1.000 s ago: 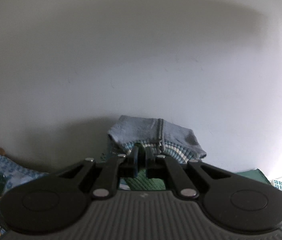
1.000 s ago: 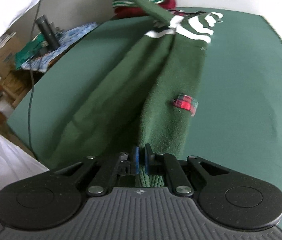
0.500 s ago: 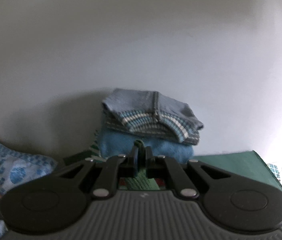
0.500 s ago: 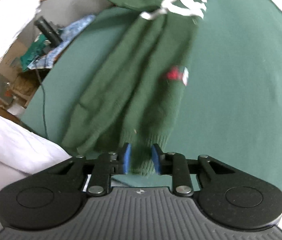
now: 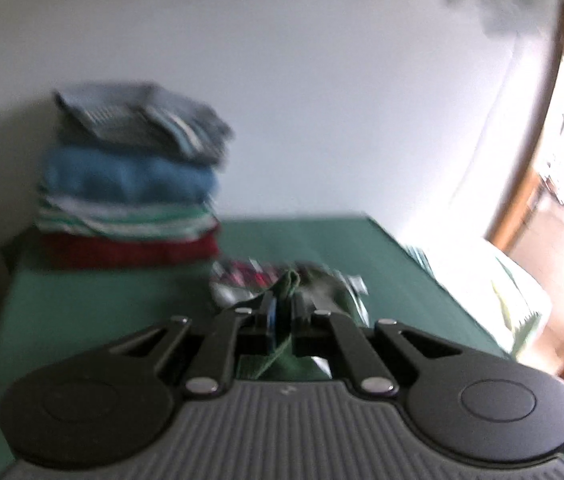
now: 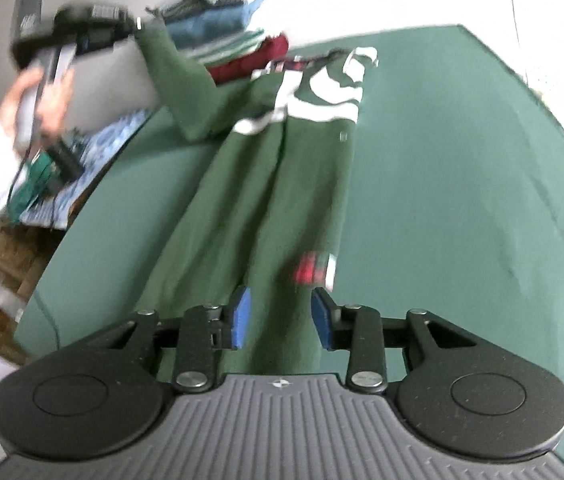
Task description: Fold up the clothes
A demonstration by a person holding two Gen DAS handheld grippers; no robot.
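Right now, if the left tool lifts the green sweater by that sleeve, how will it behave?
Likely floppy: the sleeve sags from the left tool while the green sweater lies creased on the table. Probably drags rather than lifts whole. The right tool is open, so nothing pins the hem.

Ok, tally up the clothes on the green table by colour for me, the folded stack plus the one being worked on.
Grey striped: 1
Blue: 1
Green-and-white striped: 1
Dark red: 1
Dark green sweater, unfolded: 1
Total: 5
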